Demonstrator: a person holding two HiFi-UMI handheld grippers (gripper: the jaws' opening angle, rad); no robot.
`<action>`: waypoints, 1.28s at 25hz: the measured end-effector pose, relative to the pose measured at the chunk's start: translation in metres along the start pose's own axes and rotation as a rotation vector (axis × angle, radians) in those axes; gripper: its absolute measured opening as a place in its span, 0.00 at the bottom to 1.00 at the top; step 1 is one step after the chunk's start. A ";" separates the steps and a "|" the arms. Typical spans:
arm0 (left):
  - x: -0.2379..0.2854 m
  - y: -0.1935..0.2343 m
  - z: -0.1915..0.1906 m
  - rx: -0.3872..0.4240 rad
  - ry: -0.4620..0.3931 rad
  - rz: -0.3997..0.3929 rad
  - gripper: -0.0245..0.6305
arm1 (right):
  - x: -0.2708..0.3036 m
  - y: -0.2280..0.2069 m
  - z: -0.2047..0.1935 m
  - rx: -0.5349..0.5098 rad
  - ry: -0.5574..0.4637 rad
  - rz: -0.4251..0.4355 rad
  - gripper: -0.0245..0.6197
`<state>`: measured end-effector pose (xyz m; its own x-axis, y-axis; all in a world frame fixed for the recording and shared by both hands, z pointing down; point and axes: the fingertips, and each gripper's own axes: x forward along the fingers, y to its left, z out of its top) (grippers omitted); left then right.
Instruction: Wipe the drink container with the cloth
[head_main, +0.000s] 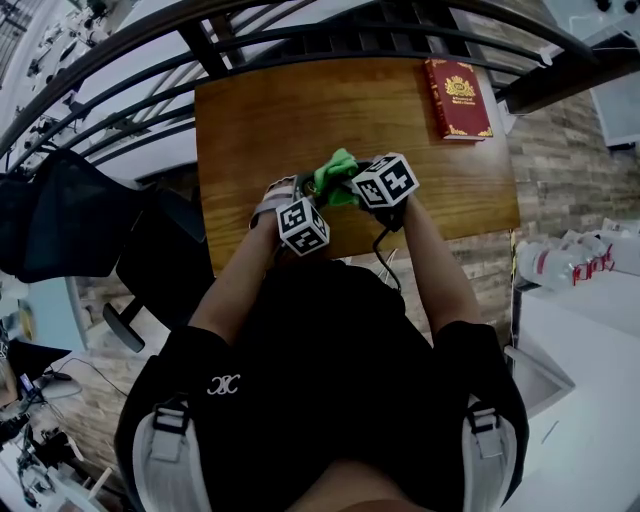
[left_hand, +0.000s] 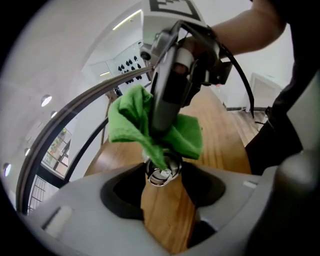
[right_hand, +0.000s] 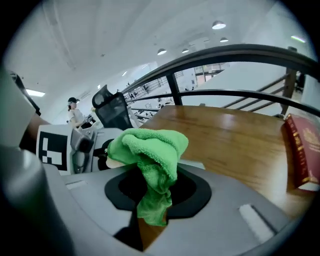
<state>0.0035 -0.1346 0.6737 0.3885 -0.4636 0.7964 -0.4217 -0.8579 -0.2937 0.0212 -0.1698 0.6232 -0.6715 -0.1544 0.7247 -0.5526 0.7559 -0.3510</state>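
Note:
Above the near edge of the wooden table (head_main: 260, 120), the two grippers meet. My left gripper (head_main: 302, 225) is shut on the drink container (left_hand: 161, 173), whose shiny metal top shows between its jaw tips. My right gripper (head_main: 385, 185) is shut on the green cloth (head_main: 335, 175). In the left gripper view the cloth (left_hand: 135, 122) hangs from the right gripper (left_hand: 172, 85) and drapes onto the container's top. The bunched cloth (right_hand: 150, 155) fills the right gripper's jaws, and most of the container is hidden behind it. The left gripper (right_hand: 75, 150) sits just behind the cloth.
A red book (head_main: 458, 97) lies at the table's far right corner, also visible as a red book (right_hand: 302, 150) at the right. A black chair (head_main: 150, 265) stands left of the table. A curved railing (head_main: 300, 25) runs behind it. Plastic bottles (head_main: 565, 262) lie at the right.

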 end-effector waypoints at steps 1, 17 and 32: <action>0.000 0.000 0.001 0.000 -0.003 -0.001 0.46 | 0.000 -0.005 0.001 0.024 -0.015 -0.011 0.19; -0.003 0.001 -0.001 -0.050 -0.028 -0.015 0.46 | 0.009 -0.104 -0.021 0.391 -0.198 -0.173 0.19; -0.001 0.005 0.000 0.067 -0.026 0.018 0.46 | 0.027 -0.062 0.024 0.149 -0.074 -0.088 0.19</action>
<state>0.0014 -0.1387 0.6714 0.4026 -0.4839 0.7770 -0.3733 -0.8618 -0.3433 0.0254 -0.2359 0.6499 -0.6485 -0.2666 0.7130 -0.6743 0.6358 -0.3755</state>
